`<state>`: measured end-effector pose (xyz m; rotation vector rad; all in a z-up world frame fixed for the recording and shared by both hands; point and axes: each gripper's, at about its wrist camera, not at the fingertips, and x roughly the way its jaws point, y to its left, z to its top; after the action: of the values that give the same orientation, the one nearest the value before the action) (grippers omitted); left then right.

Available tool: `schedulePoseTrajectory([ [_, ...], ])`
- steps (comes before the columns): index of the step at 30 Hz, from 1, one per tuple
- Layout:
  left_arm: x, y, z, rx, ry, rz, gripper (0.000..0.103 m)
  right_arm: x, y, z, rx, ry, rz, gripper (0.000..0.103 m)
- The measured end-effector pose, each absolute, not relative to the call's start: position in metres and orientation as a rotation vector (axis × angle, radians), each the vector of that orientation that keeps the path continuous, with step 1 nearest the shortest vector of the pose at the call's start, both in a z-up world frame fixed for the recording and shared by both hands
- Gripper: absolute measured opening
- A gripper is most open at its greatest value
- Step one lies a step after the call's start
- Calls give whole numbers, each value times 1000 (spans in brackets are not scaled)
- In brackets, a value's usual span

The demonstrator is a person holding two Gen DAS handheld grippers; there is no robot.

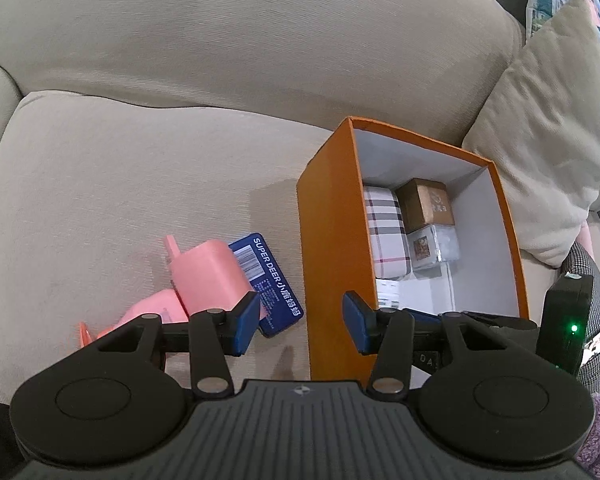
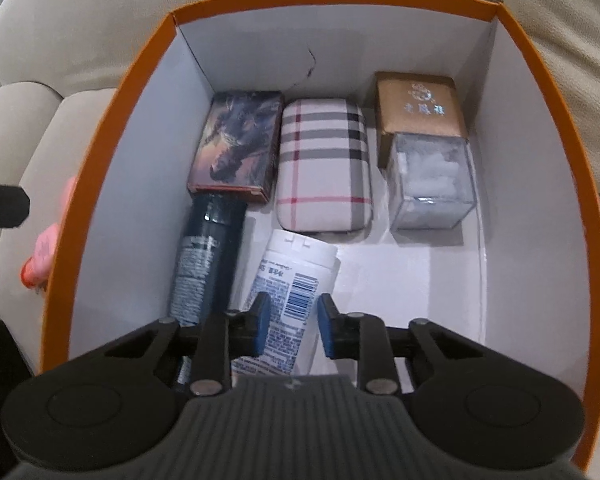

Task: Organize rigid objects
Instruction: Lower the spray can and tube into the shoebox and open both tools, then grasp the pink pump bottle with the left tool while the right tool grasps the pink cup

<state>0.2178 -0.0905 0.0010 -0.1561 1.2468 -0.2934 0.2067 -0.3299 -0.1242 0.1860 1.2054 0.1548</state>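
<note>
The orange box (image 2: 560, 128) on the sofa (image 1: 140, 160) is holding the plaid case (image 2: 324, 160), gold box (image 2: 418, 104) and clear box (image 2: 432, 184) along its far wall. The right gripper (image 2: 292, 328) is straddling the white bottle (image 2: 296, 280) near the front wall, grip unclear; the left gripper (image 1: 300, 320) is hanging open, empty.

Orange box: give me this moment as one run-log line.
orange box: six items inside | right gripper: astride white bottle, grip unclear | left gripper: open, empty | on sofa: pink pieces, blue card

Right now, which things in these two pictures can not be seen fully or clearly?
- White bottle, right wrist view: lower end hidden behind the right gripper.
- Dark can, same view: base hidden by the gripper body.
- Pink objects, left wrist view: partly covered by the left gripper; what they are is unclear.
</note>
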Motion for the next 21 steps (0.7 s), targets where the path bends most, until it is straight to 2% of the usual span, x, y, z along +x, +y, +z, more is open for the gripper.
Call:
schedulePoseTrajectory([
  [5, 218, -86, 3, -148, 1240, -293, 55, 210, -316, -121, 94, 1185, 211, 25],
  [10, 216, -78, 10, -145, 1216, -299, 54, 202, -321, -112, 125, 1164, 194, 23],
  [18, 198, -48, 37, -131, 1114, -286, 51, 171, -306, -54, 156, 974, 201, 24],
  [21, 189, -35, 43, -97, 1080, -262, 51, 165, -295, -33, 171, 923, 196, 30],
])
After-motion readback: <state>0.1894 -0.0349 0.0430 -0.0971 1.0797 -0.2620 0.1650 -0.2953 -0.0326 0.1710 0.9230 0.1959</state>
